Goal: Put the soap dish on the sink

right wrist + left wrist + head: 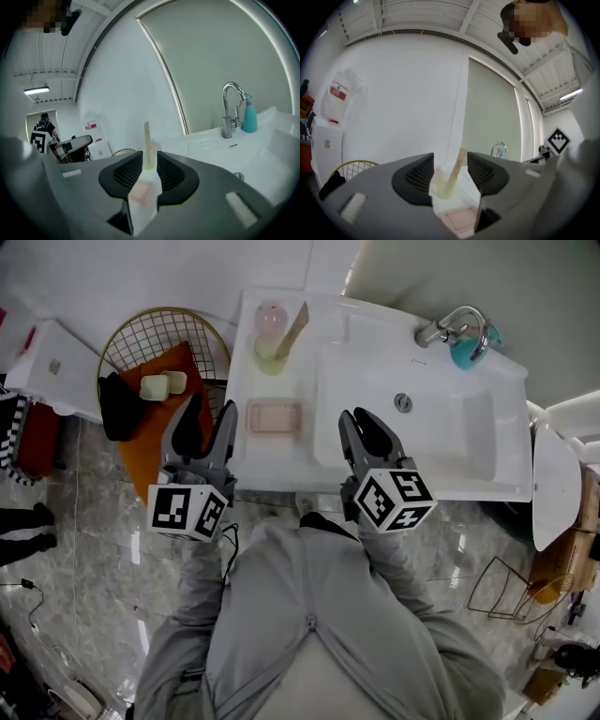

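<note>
The pink soap dish (274, 417) lies flat on the left ledge of the white sink (375, 474), with nothing holding it. My left gripper (211, 413) hangs open just left of the ledge, beside the dish. In the left gripper view the dish (459, 218) shows low down, beyond the open gripper (450, 173). My right gripper (361, 423) hovers over the basin's front edge, right of the dish, open by a narrow gap and holding nothing. The right gripper view shows the dish (139, 191) ahead of the right gripper (150, 171), apart from it.
A cup with a tube in it (272, 345) stands on the ledge behind the dish. The faucet (450, 326) and a teal bottle (466, 351) are at the back right. A wire basket (214, 343) with soap bars (161, 385) stands left of the sink.
</note>
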The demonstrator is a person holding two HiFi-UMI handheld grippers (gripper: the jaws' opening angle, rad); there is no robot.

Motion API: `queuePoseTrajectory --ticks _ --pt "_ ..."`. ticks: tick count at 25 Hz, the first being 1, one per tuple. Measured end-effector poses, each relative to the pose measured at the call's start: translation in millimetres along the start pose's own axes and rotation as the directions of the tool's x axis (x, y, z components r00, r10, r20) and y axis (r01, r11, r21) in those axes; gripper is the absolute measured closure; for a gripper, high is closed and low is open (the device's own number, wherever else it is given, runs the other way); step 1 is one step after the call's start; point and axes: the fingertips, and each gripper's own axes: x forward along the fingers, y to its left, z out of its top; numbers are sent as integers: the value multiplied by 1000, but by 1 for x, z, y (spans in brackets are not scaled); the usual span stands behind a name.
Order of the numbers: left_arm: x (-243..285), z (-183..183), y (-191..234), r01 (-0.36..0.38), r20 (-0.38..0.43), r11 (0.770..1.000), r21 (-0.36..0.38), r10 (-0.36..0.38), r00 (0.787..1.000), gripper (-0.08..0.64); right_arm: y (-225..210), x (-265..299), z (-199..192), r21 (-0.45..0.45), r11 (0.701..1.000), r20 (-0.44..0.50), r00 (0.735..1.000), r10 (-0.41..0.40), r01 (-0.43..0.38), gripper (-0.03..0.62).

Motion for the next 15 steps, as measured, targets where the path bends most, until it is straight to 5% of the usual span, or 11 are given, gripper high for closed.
queuePoseTrajectory --ticks 15 --pt "-3 5 -3 0 5 1000 20 0 1000 319 4 2 -6 -21 1000 -21 1000 23 -23 499"
